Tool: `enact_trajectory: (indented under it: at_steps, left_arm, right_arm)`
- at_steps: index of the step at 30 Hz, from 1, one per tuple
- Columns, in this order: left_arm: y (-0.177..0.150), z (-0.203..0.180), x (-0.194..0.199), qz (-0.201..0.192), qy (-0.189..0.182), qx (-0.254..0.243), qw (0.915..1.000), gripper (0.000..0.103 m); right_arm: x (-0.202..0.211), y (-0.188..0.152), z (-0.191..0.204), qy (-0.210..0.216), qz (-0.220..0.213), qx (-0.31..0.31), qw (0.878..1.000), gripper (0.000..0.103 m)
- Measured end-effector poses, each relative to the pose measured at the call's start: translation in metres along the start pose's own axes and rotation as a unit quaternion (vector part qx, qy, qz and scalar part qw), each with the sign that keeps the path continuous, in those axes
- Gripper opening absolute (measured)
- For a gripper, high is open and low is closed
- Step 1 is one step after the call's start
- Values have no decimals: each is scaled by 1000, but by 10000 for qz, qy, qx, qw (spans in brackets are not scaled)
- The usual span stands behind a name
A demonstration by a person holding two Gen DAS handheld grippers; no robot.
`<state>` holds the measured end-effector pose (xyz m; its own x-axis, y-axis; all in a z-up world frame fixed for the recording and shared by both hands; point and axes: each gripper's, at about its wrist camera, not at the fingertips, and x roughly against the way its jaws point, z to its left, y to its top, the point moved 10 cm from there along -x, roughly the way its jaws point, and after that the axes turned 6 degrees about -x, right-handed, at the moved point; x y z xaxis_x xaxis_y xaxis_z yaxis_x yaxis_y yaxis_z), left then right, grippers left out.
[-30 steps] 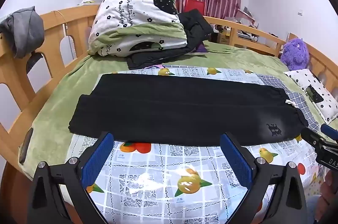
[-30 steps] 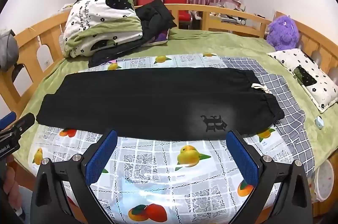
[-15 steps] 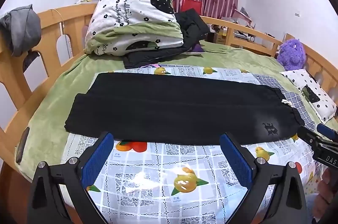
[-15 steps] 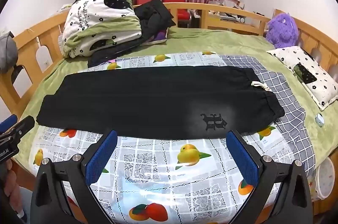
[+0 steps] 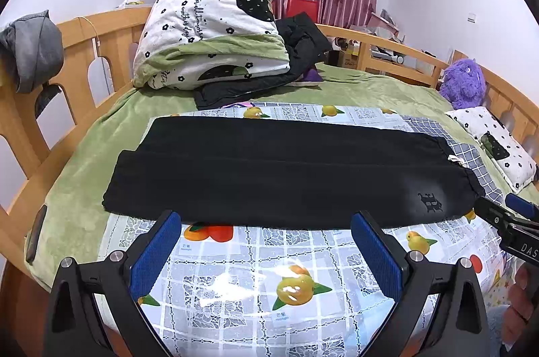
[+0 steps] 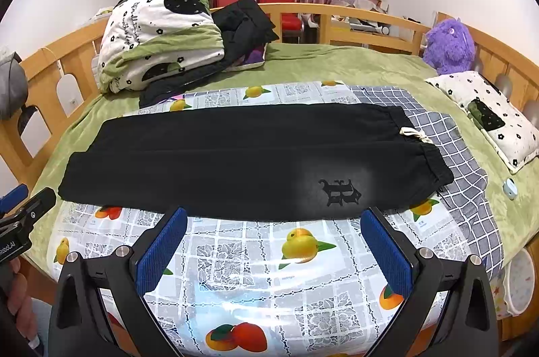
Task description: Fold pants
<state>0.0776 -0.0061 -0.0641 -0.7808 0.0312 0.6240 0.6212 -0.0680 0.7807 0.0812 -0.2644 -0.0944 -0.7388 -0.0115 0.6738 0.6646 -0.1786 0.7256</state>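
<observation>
Black pants (image 5: pixel 286 168) lie flat on a fruit-print plastic sheet (image 5: pixel 256 266) on the bed, folded lengthwise, leg ends at the left, elastic waistband and white drawstring (image 6: pixel 414 134) at the right. A dark logo (image 6: pixel 340 191) shows near the waist. They also show in the right wrist view (image 6: pixel 242 155). My left gripper (image 5: pixel 266 222) is open and empty, above the sheet just in front of the pants' near edge. My right gripper (image 6: pixel 273 217) is open and empty, in front of the near edge close to the logo.
A folded floral quilt (image 5: pixel 209 33) and a black jacket (image 5: pixel 303 37) sit at the far left. A purple plush toy (image 6: pixel 448 43) and a floral pillow (image 6: pixel 488 111) lie at the right. A wooden rail (image 5: pixel 84 37) rings the bed. A grey checked cloth (image 6: pixel 461 161) lies under the waistband.
Both grippers have stayed open and drifted only slightly; the view shifted a little. The pants have not moved.
</observation>
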Motion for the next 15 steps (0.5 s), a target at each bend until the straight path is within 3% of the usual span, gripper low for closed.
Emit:
enact_trajectory:
  at_steps: [15]
  left_arm:
    - [0, 1, 0, 1, 6, 27, 10000, 102]
  right_arm:
    - [1, 0, -2, 11, 11, -26, 10000, 102]
